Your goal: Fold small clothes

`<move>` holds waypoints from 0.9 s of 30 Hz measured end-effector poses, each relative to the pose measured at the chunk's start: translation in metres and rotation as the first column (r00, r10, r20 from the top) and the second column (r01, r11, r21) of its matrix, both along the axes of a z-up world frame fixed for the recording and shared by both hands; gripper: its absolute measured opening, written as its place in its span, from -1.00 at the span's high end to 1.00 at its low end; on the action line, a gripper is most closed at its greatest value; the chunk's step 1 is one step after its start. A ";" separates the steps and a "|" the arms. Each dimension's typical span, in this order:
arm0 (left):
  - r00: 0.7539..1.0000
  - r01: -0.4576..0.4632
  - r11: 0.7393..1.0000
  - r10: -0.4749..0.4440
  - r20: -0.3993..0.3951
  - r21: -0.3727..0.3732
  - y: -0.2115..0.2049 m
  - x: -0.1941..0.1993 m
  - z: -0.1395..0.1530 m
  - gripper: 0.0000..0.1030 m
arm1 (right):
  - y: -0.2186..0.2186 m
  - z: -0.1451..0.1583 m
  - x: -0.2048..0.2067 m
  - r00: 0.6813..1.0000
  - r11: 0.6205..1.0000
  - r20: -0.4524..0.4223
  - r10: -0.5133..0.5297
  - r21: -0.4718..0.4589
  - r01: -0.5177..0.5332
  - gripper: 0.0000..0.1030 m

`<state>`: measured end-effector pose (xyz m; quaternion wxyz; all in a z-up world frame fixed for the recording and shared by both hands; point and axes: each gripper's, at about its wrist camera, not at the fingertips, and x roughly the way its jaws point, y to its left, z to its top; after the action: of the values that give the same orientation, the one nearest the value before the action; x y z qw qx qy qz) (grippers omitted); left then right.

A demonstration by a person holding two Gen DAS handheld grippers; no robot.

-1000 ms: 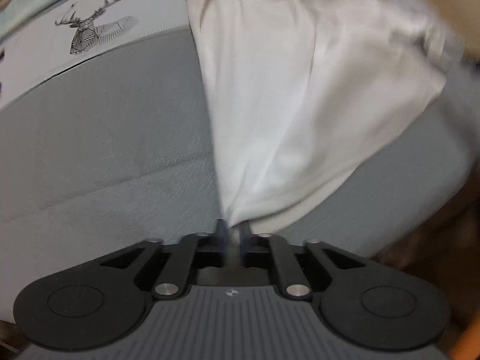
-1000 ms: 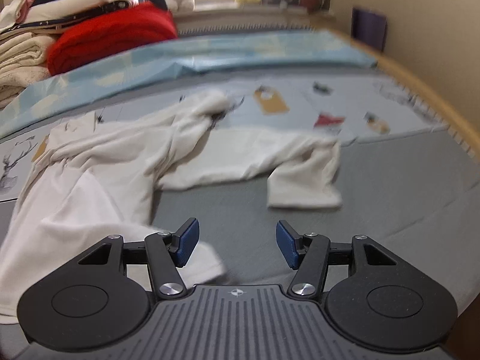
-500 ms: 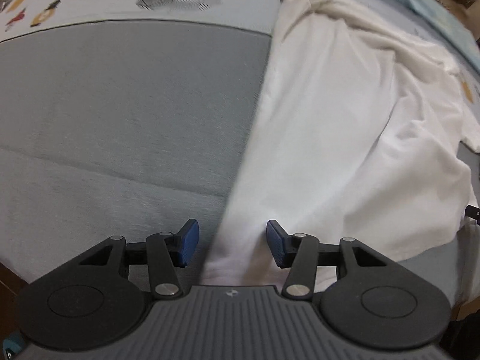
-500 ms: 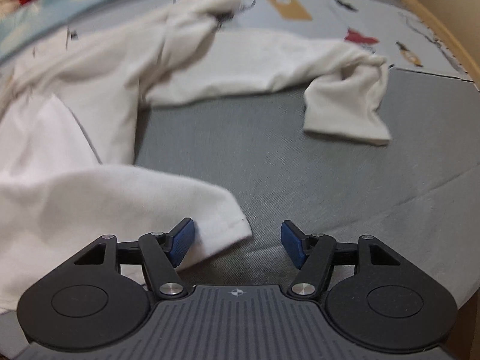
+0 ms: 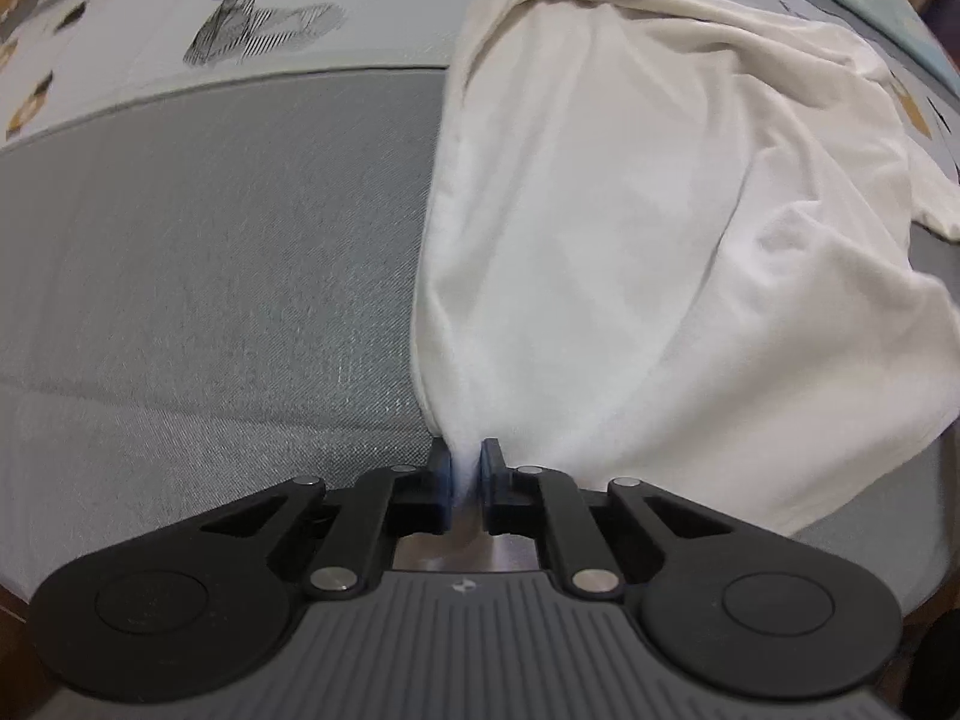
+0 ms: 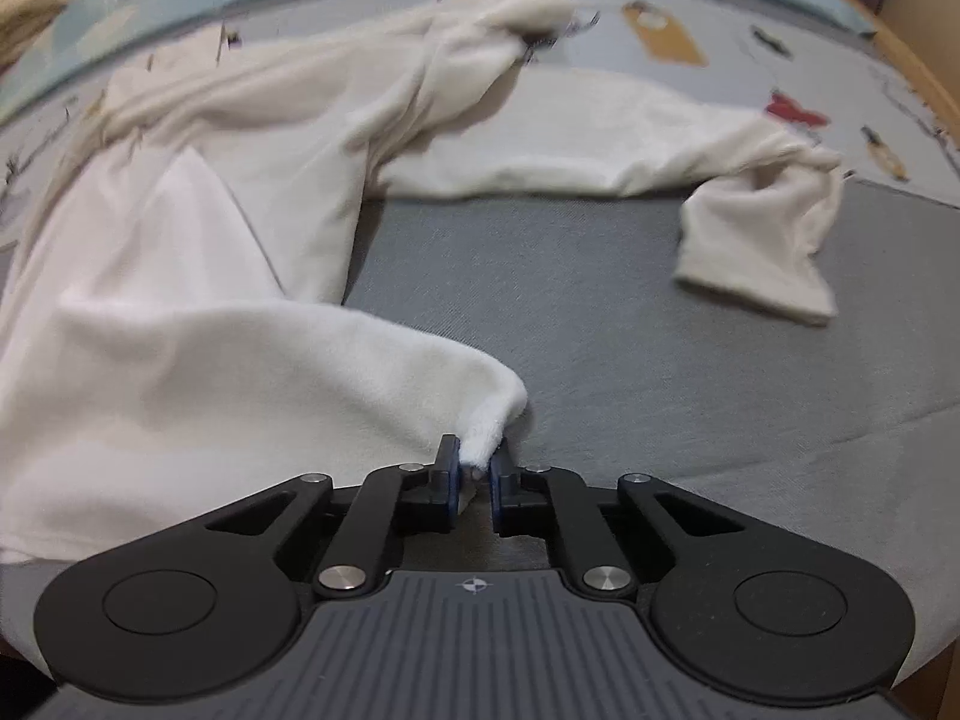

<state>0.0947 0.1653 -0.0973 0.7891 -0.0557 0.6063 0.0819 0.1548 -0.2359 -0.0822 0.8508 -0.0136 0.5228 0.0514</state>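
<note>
A white long-sleeved garment (image 5: pixel 630 228) lies crumpled on the grey bed cover (image 5: pixel 210 276). My left gripper (image 5: pixel 465 465) is shut on its near left hem corner, and the cloth fans out ahead of it. In the right wrist view the same garment (image 6: pixel 210 312) spreads to the left, with one sleeve (image 6: pixel 762 240) stretched to the far right. My right gripper (image 6: pixel 474 465) is shut on the near right hem corner, which puckers up between its blue pads.
A printed sheet with a deer drawing (image 5: pixel 258 24) and small pictures (image 6: pixel 666 36) covers the far part of the bed. A light blue cloth (image 6: pixel 120 6) runs along the back. The bed's wooden edge (image 6: pixel 918 66) is at the right.
Both grippers were open half a second ago, astride the hem corners. Now each has closed on its corner of the garment. The hem is pulled up slightly at both grips.
</note>
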 end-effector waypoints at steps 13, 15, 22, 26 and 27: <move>0.989 0.139 0.990 -0.138 -0.059 0.013 0.004 -0.030 -0.005 0.85 | -0.043 -0.002 -0.057 0.974 0.986 -0.153 0.165 0.026 -0.163 0.81; 0.987 0.155 0.987 -0.156 -0.034 -0.040 0.013 -0.035 -0.001 0.80 | -0.039 -0.013 -0.060 0.968 0.980 -0.168 0.188 -0.041 -0.197 0.82; 0.993 0.111 0.984 -0.117 -0.033 -0.141 0.027 -0.041 0.002 0.55 | -0.055 0.000 -0.044 0.992 0.991 -0.104 0.066 0.120 -0.054 0.36; 0.986 0.154 0.982 -0.160 -0.052 -0.105 0.017 -0.042 -0.002 0.57 | -0.031 -0.021 -0.042 0.968 0.988 -0.196 0.156 0.023 -0.154 0.32; 0.984 0.169 0.980 -0.175 -0.045 -0.105 0.013 -0.042 0.000 0.67 | -0.024 -0.026 -0.045 0.958 0.981 -0.212 0.191 0.005 -0.195 0.59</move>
<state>0.0526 0.1785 -0.0976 0.7728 -0.0408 0.6331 -0.0160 0.1101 -0.2603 -0.1081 0.7811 -0.0657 0.6070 0.1310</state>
